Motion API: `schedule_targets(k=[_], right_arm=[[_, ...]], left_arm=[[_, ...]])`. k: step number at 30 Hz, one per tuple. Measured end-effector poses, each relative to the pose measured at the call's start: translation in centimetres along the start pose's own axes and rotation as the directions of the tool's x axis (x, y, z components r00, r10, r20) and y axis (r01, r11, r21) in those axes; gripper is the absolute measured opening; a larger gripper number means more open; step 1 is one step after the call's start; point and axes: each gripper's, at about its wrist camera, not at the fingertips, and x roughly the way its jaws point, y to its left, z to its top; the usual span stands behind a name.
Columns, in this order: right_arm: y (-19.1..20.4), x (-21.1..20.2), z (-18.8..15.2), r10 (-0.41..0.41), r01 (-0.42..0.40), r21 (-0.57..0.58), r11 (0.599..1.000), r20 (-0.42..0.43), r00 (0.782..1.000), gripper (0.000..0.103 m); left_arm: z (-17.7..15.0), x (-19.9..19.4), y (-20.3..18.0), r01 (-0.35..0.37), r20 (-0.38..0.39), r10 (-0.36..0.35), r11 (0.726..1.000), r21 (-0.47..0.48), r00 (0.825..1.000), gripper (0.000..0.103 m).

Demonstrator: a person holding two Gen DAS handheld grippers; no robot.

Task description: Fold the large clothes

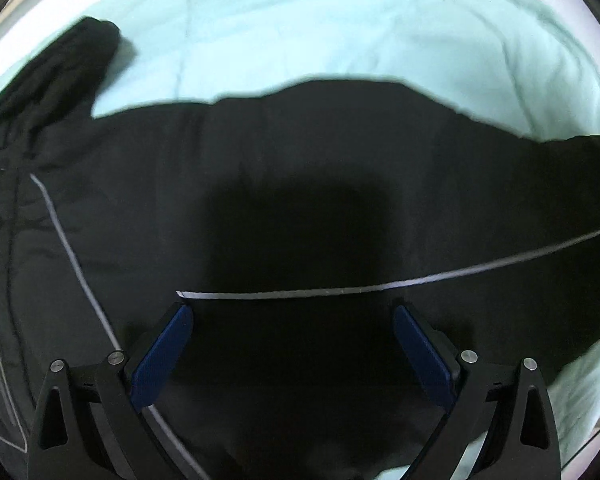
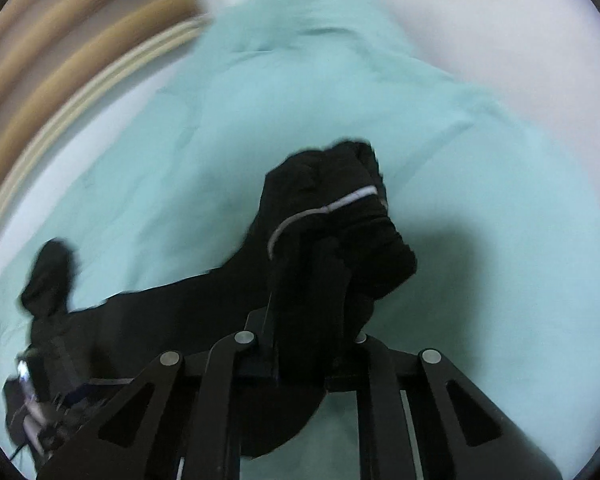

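A large black jacket (image 1: 300, 184) with thin grey piping lies spread on a pale teal bed sheet (image 1: 300, 20). Its hood (image 1: 56, 72) sticks out at the upper left. My left gripper (image 1: 292, 312) hovers just above the jacket body, jaws wide apart, blue pads (image 1: 160, 356) empty. In the right wrist view, my right gripper (image 2: 312, 264) is shut on the end of a jacket sleeve (image 2: 332, 216), bunched and lifted off the sheet. The rest of the jacket (image 2: 160, 312) trails to the lower left.
The teal sheet (image 2: 180, 140) covers the bed all around the jacket. A wooden slatted headboard (image 2: 60, 60) stands at the upper left of the right wrist view. A white wall (image 2: 480, 20) is beyond.
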Motion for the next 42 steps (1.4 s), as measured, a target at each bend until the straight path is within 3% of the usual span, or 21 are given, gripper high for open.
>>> schedule_targets(k=[4,8,13,19,25,30,33,36,40,42], right_arm=[[-3.5,3.4,-1.4,-0.036,0.046,0.156,0.987,-0.069,0.997,0.014],[-1.4,3.6,-2.0,-0.112,0.118,0.079,0.99,-0.074,0.991,0.014],[3.3,-0.1,-1.3,-0.012,0.011,-0.024,1.0,-0.017,1.0,0.013],[14.3,-3.2,-3.8,0.187,-0.189,-0.216,0.958,-0.033,0.982,0.013],[28.9,-4.8,-8.9,0.327,-0.356,-0.421,0.834,-0.143,0.934,0.013],[39.9,-4.6,-14.9,0.377,-0.468,-0.526,0.71,-0.276,0.884,0.013],[44.9,-3.3,-19.0,0.383,-0.541,-0.534,0.65,-0.385,0.84,0.013],[48.6,-2.2,-23.1,0.358,-0.574,-0.576,0.583,-0.452,0.817,0.013],[53.0,-1.0,-28.0,0.317,-0.594,-0.634,0.495,-0.505,0.803,0.013],[55.0,-0.3,-30.8,0.282,-0.588,-0.669,0.454,-0.518,0.808,0.013]], left_arm=[[-0.3,1.7,-0.5,-0.031,-0.02,0.032,0.999,0.043,0.999,0.101],[-0.5,0.6,-0.1,-0.013,-0.012,0.013,0.999,0.046,1.0,0.1],[-1.8,-4.6,3.0,0.075,0.07,-0.073,0.997,-0.022,0.995,0.1],[-4.3,-11.4,8.5,0.052,0.187,-0.036,0.995,-0.083,0.982,0.1],[-7.1,-16.3,17.6,-0.034,0.237,0.081,0.98,-0.194,0.968,0.1],[-10.8,-19.5,24.4,-0.115,0.24,0.2,0.938,-0.326,0.95,0.1],[-14.3,-20.1,28.0,-0.159,0.21,0.261,0.9,-0.406,0.942,0.1],[-17.4,-20.2,31.0,-0.184,0.168,0.293,0.862,-0.472,0.941,0.1],[-19.4,-19.4,33.3,-0.194,0.125,0.299,0.83,-0.523,0.946,0.1],[-20.0,-18.9,34.5,-0.196,0.109,0.301,0.815,-0.545,0.947,0.1]])
